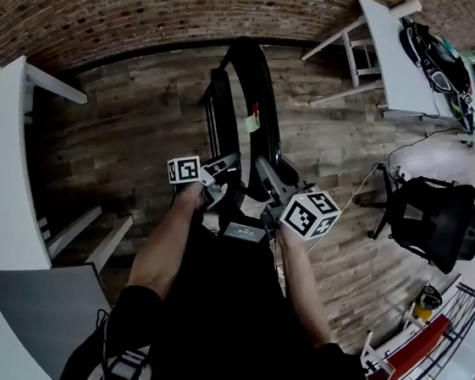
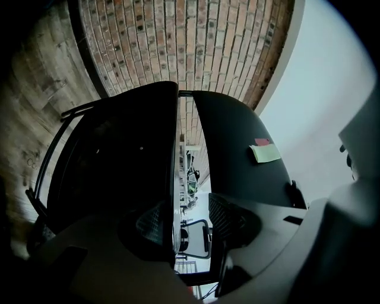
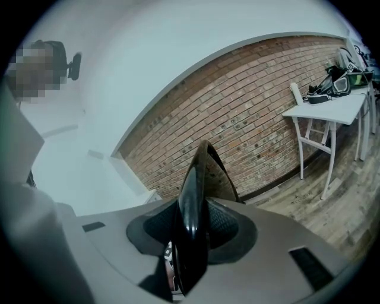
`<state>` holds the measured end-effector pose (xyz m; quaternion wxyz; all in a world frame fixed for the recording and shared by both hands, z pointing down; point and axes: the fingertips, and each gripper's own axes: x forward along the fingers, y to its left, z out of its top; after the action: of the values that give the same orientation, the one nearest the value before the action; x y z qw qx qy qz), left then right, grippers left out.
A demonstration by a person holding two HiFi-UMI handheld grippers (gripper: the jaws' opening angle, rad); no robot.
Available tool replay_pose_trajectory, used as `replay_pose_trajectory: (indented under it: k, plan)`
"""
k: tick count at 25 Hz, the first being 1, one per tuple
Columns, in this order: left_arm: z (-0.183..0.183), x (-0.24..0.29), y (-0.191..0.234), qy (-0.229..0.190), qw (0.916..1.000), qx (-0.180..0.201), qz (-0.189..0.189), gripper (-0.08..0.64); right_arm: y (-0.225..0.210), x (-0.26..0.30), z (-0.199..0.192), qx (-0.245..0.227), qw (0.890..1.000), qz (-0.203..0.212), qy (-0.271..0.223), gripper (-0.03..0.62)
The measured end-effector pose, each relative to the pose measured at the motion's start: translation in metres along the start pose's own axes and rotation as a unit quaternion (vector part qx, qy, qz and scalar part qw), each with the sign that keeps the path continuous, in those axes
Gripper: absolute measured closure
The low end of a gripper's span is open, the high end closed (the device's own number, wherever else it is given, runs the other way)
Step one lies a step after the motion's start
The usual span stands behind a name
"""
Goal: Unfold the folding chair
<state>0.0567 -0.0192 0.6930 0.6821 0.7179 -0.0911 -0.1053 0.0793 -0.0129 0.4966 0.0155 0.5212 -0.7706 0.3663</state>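
Note:
A black folding chair (image 1: 262, 85) stands on the wood floor, its two flat panels close together and a green sticky note (image 1: 252, 123) on the right one. My left gripper (image 1: 219, 190) reaches into the near end. In the left gripper view (image 2: 191, 221) the left panel's thin edge (image 2: 178, 178) runs between the jaws beside the left pad (image 2: 155, 222), and a gap shows before the right pad (image 2: 228, 218). The note (image 2: 265, 152) sits on the other panel. My right gripper (image 1: 269, 199) is shut on the chair's glossy black edge (image 3: 196, 178), with both pads pressed on it (image 3: 191, 228).
A white table (image 1: 2, 158) stands close on the left, with white legs under it. Another white table (image 1: 390, 49) with bags stands at the back right. A black office chair (image 1: 434, 220) is on the right. A brick wall (image 1: 114, 0) runs behind the folding chair.

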Motion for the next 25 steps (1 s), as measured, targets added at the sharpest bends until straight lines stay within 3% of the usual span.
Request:
replay_pose_trajectory:
  k: [4, 10, 15, 17, 21, 25]
  plan:
    - [-0.002, -0.005, -0.003, -0.01, 0.9997, -0.02, -0.014, 0.359, -0.01, -0.006, 0.003, 0.01, 1.0, 0.007, -0.005, 0.465]
    - [0.005, -0.018, 0.002, -0.006, 1.0, 0.006, 0.004, 0.359, -0.012, -0.007, 0.006, 0.018, 0.999, 0.029, -0.012, 0.46]
    - [0.008, -0.035, 0.004, -0.021, 0.9995, -0.023, -0.003, 0.359, -0.024, -0.012, 0.008, 0.027, 0.999, 0.033, -0.023, 0.459]
    - [0.011, -0.049, 0.011, -0.032, 0.9992, -0.022, 0.013, 0.37, -0.046, -0.02, 0.011, 0.038, 0.999, 0.026, -0.029, 0.463]
    - [0.017, -0.069, 0.031, -0.037, 0.9957, 0.024, 0.081, 0.368, -0.088, -0.034, 0.018, 0.049, 0.998, 0.009, -0.036, 0.482]
    - [0.019, -0.068, 0.036, -0.027, 0.9918, 0.043, 0.117, 0.367, -0.099, -0.036, 0.022, 0.055, 0.997, 0.012, -0.044, 0.483]
